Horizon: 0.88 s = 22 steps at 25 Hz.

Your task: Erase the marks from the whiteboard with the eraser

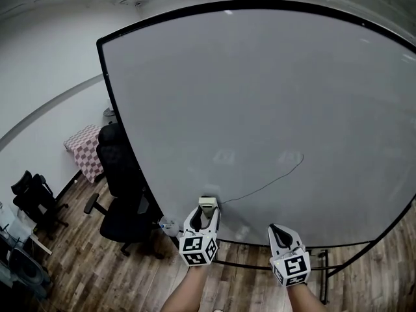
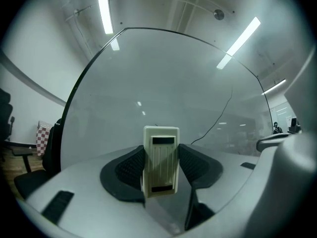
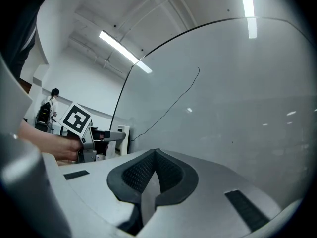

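A large whiteboard (image 1: pixel 273 96) in a black frame fills the head view. A thin black line (image 1: pixel 273 182) curves across its lower middle, also visible as the line (image 2: pixel 220 114) and the line (image 3: pixel 173 100) in the gripper views. My left gripper (image 1: pixel 207 208) is shut on a cream eraser (image 2: pixel 160 160), upright between the jaws, its top near the board at the line's left end. The eraser (image 1: pixel 207 203) shows above the marker cube. My right gripper (image 1: pixel 279 231) is shut with nothing in it, lower right, short of the board.
A black office chair (image 1: pixel 120 194) stands left of the board's edge. A checkered table (image 1: pixel 84 149) sits by the far wall. The board's black stand (image 1: pixel 318 260) rests on wooden floor (image 1: pixel 91 272). The left gripper (image 3: pixel 81 133) shows in the right gripper view.
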Each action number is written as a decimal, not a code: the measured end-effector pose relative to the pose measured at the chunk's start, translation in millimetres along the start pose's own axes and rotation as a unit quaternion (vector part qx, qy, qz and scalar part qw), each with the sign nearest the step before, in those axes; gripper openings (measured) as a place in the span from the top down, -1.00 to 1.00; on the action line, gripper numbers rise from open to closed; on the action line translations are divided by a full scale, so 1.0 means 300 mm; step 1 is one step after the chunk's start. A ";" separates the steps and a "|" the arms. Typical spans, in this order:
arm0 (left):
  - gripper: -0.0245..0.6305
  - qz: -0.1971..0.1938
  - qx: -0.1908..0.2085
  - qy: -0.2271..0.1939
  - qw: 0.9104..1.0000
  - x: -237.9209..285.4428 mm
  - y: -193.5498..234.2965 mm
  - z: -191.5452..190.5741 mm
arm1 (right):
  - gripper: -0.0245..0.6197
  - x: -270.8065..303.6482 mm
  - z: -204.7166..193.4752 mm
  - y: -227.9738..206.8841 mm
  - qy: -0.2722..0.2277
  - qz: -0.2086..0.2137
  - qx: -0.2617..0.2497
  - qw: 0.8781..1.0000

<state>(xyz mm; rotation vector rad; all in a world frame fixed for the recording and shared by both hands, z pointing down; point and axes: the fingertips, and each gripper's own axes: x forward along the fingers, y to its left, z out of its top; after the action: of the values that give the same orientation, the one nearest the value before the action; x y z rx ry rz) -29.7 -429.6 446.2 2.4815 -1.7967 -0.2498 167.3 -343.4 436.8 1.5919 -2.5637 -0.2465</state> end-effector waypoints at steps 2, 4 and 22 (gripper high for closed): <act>0.20 0.009 -0.012 -0.001 1.000 0.009 -0.001 0.003 | 0.87 -0.004 0.002 -0.001 -0.003 0.000 -0.002 1.000; 0.20 0.017 -0.020 -0.003 1.000 0.022 0.002 0.008 | 0.87 0.003 0.002 0.000 -0.005 0.001 -0.001 1.000; 0.20 0.037 -0.127 -0.009 0.991 0.018 -0.053 0.025 | 0.87 -0.044 0.023 -0.003 -0.020 -0.005 -0.013 1.000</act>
<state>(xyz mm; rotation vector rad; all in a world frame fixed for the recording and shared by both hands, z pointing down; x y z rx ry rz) -14.5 -429.5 436.0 2.2409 -1.7363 -0.4670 172.6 -331.2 429.6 1.6082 -2.5712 -0.3142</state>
